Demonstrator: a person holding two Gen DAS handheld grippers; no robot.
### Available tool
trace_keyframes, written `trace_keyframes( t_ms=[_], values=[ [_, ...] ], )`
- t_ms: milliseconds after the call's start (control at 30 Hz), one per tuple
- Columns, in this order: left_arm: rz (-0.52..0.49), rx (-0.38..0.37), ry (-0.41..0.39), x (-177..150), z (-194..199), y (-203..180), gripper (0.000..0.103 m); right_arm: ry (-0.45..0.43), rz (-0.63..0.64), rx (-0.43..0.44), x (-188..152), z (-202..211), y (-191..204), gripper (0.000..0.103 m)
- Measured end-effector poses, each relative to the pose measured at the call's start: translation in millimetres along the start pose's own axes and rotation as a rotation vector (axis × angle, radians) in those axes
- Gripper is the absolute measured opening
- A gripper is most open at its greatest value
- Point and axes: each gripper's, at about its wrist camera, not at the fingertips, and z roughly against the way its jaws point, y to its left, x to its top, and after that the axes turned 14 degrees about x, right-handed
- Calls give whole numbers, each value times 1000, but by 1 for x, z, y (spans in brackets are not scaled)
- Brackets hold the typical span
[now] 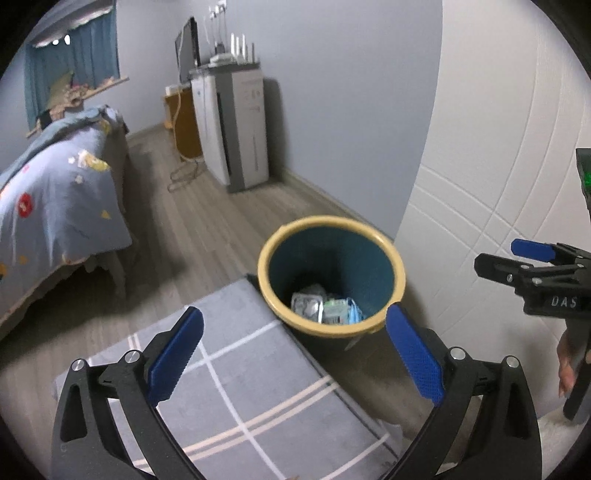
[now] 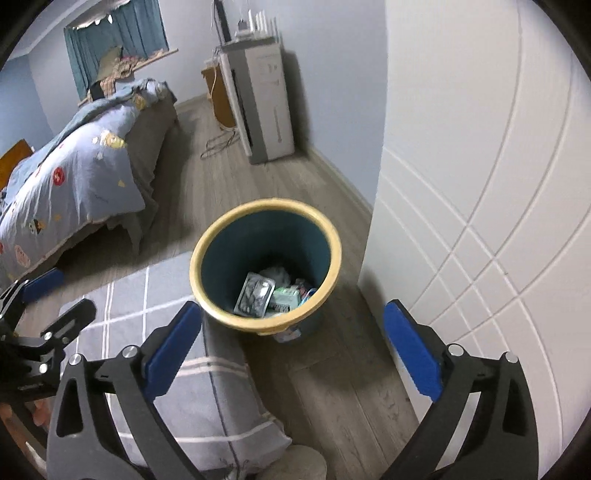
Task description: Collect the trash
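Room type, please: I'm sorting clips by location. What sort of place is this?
Most likely a bedroom at home: a bed with a patterned duvet, a curtained window, and a small bin on wood flooring beside a grey rug.

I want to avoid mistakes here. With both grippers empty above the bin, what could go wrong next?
1. The trash bin stands half on the rug's edge, so a push on its rim might tip it.
2. The white door is close beside the right gripper; a swing could hit it.
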Motion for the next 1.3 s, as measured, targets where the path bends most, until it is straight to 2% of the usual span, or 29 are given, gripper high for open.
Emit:
trace_keyframes(
  t_ms=[133,333,1300],
  values=[
    [-2,0,-24,3,6,3,98,0,6,11,2,-2,5,97],
    [-2,-4,-19,3,8,6,98,12,97,-3,0,-6,28,97],
    [8,2,20,2,-2,2,98,19,78,3,-3,-7,26,97]
  ],
)
